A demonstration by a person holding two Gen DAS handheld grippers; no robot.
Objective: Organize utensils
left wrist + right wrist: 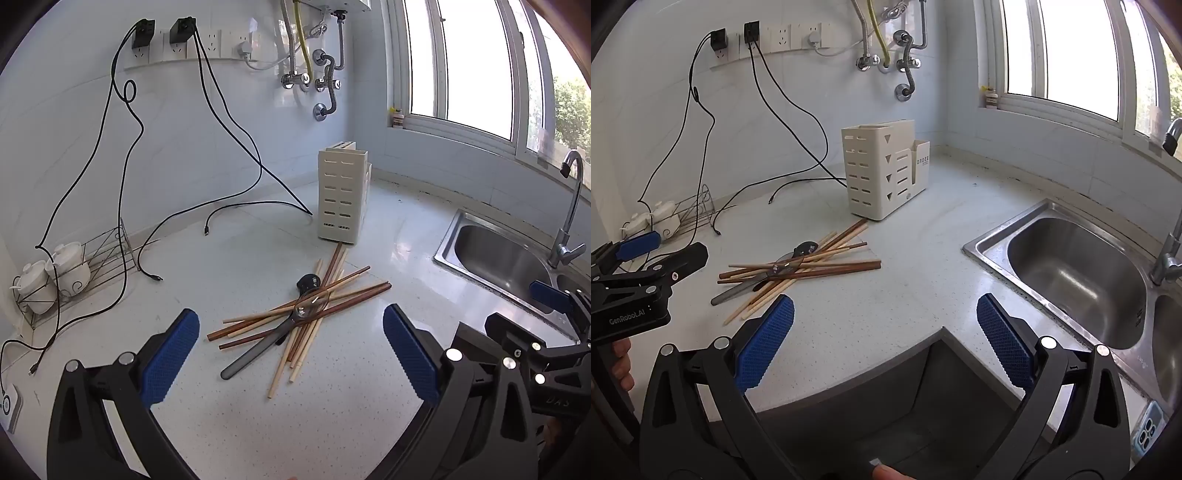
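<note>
A loose pile of wooden chopsticks (314, 306) (812, 258), some pale and some dark brown, lies on the white counter. A grey-handled spoon (258, 347) (738, 291) rests across the pile, beside a small black scoop (308, 282) (805, 247). Behind them stands a cream slotted utensil holder (341, 195) (882, 173). My left gripper (291, 347) hovers open just short of the pile, nothing between its blue pads. My right gripper (886, 332) is open over the counter's front edge, to the right of the pile.
A steel sink (1078, 273) (495, 258) with a tap (569, 210) lies to the right. Black cables (122, 206) trail from wall sockets across the counter's left part. A wire rack with white pots (55, 273) stands at far left. A phone (1147, 432) lies near the counter edge.
</note>
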